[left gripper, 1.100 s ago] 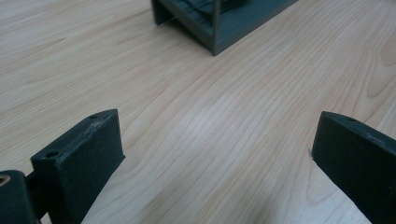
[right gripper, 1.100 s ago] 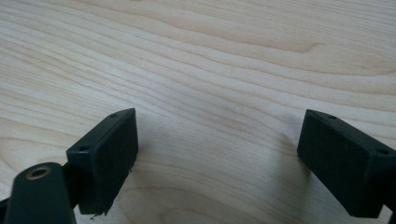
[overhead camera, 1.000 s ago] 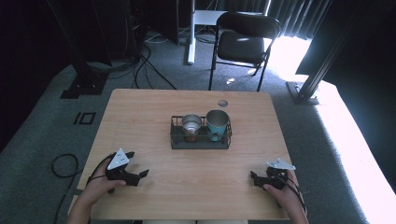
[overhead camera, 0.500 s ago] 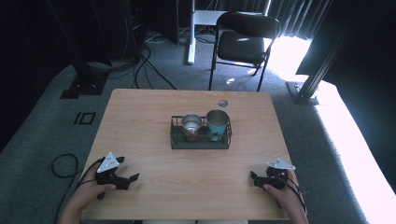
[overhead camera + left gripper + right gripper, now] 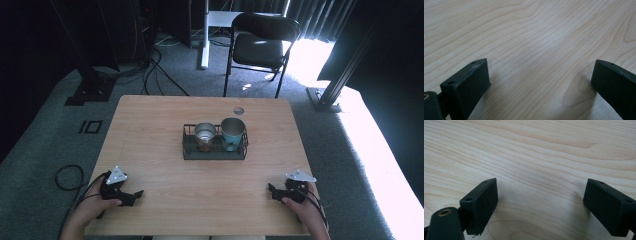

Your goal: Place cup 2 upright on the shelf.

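At the lower left of the high view the left gripper (image 5: 131, 194) rests on the table (image 5: 165, 125), jaws spread wide over bare wood. At the lower right the right gripper (image 5: 272, 191) does likewise, holding nothing. The metal cup (image 5: 205, 134) and teal cup (image 5: 233, 131) stand side by side in the wire rack (image 5: 215, 151) at mid-frame, well apart from both.

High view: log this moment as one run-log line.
left hand-held gripper: open, near table edge | right hand-held gripper: open, near edge | rack: mid-table, holds metal cup, teal cup

Metal cup's (image 5: 205, 134) contents too small to tell.
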The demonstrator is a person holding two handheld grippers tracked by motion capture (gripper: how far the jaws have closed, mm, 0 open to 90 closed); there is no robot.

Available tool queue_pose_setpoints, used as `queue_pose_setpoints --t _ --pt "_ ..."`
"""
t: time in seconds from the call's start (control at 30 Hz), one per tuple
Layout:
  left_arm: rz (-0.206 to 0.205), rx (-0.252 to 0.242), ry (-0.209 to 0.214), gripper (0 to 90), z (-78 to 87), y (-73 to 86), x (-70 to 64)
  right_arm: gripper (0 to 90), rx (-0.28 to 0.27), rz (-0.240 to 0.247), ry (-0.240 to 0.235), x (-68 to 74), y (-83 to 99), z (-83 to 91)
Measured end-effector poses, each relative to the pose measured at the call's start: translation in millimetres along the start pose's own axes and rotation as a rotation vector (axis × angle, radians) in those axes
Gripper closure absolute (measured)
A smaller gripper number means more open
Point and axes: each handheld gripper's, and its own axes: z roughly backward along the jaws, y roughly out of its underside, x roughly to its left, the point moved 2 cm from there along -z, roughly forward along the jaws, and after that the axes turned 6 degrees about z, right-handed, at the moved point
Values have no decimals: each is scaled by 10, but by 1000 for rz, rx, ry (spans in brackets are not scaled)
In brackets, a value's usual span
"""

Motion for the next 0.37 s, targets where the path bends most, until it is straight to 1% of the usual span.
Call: queue_pose_setpoints --t 0.37 --pt "13 -4 -11 26 -3 -1 -11 119 0 1 0 0 0 0"
